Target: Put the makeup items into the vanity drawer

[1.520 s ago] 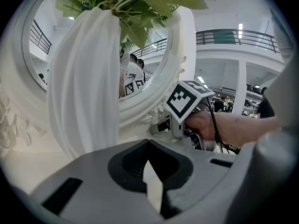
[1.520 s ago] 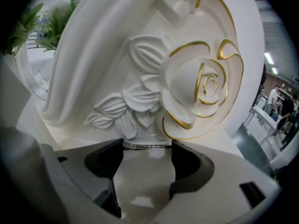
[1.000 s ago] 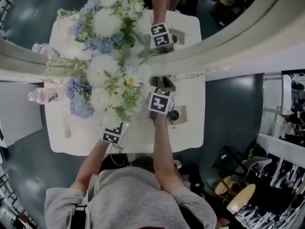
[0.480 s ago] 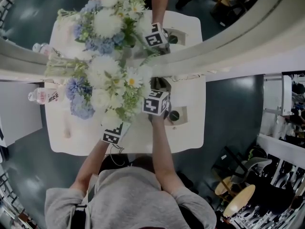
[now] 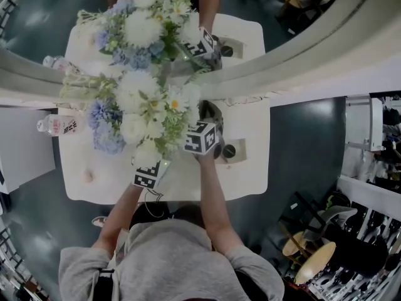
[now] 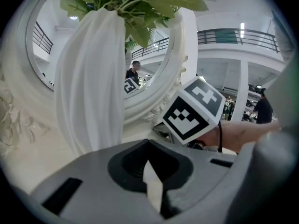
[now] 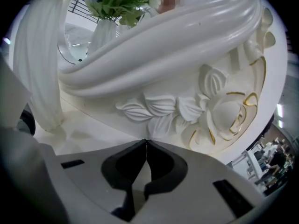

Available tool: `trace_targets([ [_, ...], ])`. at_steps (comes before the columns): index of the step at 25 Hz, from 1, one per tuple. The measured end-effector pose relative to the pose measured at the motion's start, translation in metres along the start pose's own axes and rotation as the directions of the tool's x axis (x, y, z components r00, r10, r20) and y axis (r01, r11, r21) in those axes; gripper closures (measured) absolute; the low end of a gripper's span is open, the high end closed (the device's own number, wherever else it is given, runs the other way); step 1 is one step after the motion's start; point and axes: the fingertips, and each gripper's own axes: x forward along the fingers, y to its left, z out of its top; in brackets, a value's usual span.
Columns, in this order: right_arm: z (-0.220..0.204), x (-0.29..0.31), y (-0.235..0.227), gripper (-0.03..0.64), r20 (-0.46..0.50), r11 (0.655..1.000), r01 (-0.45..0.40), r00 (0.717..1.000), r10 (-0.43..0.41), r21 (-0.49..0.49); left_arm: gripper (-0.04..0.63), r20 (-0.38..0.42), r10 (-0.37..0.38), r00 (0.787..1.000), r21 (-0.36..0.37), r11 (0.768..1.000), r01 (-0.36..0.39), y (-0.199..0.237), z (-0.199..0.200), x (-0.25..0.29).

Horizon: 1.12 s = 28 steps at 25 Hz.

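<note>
My right gripper (image 5: 207,120) is over the white vanity top (image 5: 250,180), just before the mirror's base, its marker cube (image 5: 202,137) tilted left. In the right gripper view its jaws (image 7: 146,142) are shut, tips touching, nothing between them, facing the carved mirror frame (image 7: 210,106). A small dark round jar (image 5: 229,150) sits in a shallow beige recess (image 5: 240,152) right of that gripper. My left gripper (image 5: 150,173) rests at the table's front under the flowers; its jaws (image 6: 150,146) are shut and empty beside the white vase (image 6: 91,78). No drawer is clearly visible.
A big bouquet of white and blue flowers (image 5: 135,115) covers the table's middle. The oval mirror (image 5: 188,30) stands behind it. A water bottle (image 5: 57,126) lies at the table's left edge. Wooden chairs (image 5: 316,259) stand on the floor to the right.
My right gripper has shifted left, toward the bouquet, and its marker cube has tilted. The left gripper has stayed in place.
</note>
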Motion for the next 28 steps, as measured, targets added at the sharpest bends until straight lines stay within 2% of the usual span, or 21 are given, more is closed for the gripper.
trace_targets([
  [7, -0.015, 0.003, -0.001, 0.601, 0.016, 0.998, -0.010, 1.000, 0.009, 0.055, 0.594, 0.004, 0.016, 1.000, -0.007, 1.000, -0.016, 0.004, -0.003, -0.006],
  [12, -0.009, -0.006, -0.003, 0.601, 0.037, 0.997, -0.013, 0.999, 0.011, 0.076, 0.594, 0.003, 0.022, 1.000, -0.005, 1.000, -0.022, 0.003, -0.005, -0.009],
  [16, -0.010, -0.011, -0.006, 0.603, 0.058, 0.994, -0.019, 0.998, 0.013, 0.105, 0.594, -0.030, 0.030, 0.999, -0.020, 0.999, -0.031, 0.002, -0.033, -0.008],
  [22, -0.017, -0.026, -0.013, 0.604, 0.080, 0.992, -0.020, 0.997, 0.010, 0.125, 0.594, 0.007, 0.013, 1.000, 0.025, 1.000, -0.014, -0.008, -0.009, -0.009],
  [28, -0.034, -0.050, -0.031, 0.604, 0.104, 0.990, -0.016, 0.995, 0.002, 0.142, 0.594, 0.013, 0.013, 1.000, 0.036, 0.999, -0.014, -0.025, -0.009, -0.012],
])
